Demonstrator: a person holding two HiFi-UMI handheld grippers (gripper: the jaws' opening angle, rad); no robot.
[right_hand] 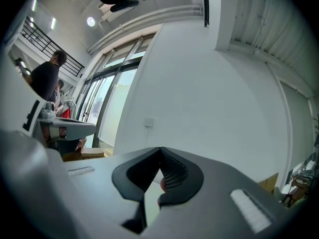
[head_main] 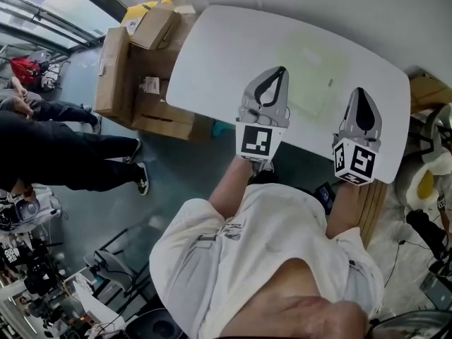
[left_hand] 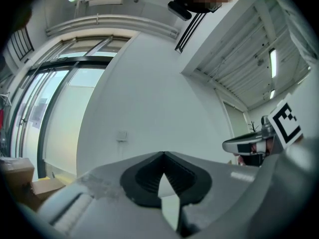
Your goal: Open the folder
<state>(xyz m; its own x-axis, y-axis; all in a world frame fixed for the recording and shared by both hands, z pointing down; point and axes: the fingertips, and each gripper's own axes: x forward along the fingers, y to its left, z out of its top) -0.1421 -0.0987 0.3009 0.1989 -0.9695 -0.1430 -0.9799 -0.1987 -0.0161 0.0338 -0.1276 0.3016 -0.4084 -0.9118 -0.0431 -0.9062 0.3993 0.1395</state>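
Hovering over the pale folder [head_main: 311, 73] lying flat on the white surface [head_main: 212, 55], the left hand-held gripper [head_main: 282, 70] sits at its left edge and the right hand-held gripper [head_main: 359, 90] beside its right edge, both with jaws closed and empty.

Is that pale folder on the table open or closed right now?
Closed, it seems: the pale folder lies flat on the white table as a single rectangle, with no cover lifted or spread beside it.
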